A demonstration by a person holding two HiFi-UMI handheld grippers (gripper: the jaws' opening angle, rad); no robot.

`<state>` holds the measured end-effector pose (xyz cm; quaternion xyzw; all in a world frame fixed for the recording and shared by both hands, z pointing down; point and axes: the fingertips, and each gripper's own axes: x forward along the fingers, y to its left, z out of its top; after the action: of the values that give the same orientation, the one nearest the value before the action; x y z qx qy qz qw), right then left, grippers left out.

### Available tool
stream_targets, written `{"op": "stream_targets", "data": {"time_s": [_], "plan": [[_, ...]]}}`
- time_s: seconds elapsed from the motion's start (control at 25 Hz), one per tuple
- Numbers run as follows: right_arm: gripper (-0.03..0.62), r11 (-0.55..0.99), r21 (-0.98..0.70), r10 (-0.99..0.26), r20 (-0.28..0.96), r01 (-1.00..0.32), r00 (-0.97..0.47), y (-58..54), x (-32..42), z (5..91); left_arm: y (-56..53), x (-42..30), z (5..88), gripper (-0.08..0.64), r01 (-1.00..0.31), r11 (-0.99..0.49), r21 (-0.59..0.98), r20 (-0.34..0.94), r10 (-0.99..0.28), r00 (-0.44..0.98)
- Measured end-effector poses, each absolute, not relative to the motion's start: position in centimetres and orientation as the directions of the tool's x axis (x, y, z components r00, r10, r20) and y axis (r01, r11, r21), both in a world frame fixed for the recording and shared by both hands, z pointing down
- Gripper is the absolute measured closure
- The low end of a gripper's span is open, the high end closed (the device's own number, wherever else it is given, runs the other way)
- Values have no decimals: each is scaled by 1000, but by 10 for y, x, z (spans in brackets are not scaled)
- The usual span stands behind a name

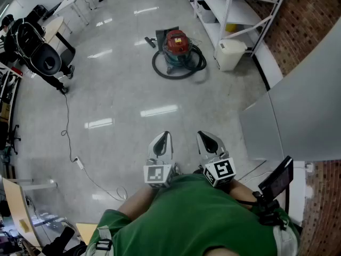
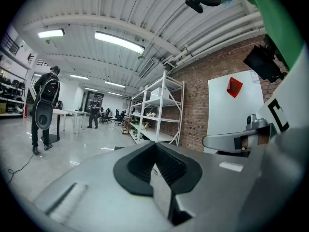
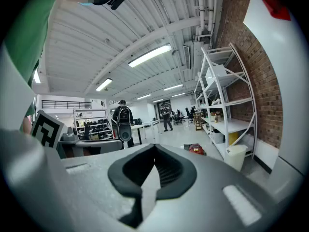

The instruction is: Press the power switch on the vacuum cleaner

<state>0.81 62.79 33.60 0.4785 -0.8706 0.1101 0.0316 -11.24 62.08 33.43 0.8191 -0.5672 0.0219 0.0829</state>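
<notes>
The vacuum cleaner (image 1: 176, 43) has a red top and a teal base, with its dark hose coiled round it. It stands on the floor far ahead, beside the shelving. In the right gripper view the vacuum cleaner (image 3: 196, 149) is a small red shape in the distance; the left gripper view does not show it. Held close to the person's green-shirted body, my left gripper (image 1: 161, 142) and right gripper (image 1: 209, 141) point forward side by side. The left gripper (image 2: 155, 164) is shut on nothing, and so is the right gripper (image 3: 153, 167). I cannot make out the power switch from here.
A white bin (image 1: 230, 54) stands right of the vacuum by white shelves (image 1: 229, 7). A large grey panel (image 1: 298, 111) leans along the brick wall on the right. A person with a backpack (image 1: 37, 49) stands far left. A cable with a plug strip (image 1: 79, 163) trails over the floor.
</notes>
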Motion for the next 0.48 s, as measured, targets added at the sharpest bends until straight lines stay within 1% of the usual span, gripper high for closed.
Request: {"op": "stream_targets", "data": {"time_s": [0.48], "plan": [[589,502,-171,-838,144,-848,-526,631,15,339,624,-109,338,554,-934,-341,106,124,-927,353]]}}
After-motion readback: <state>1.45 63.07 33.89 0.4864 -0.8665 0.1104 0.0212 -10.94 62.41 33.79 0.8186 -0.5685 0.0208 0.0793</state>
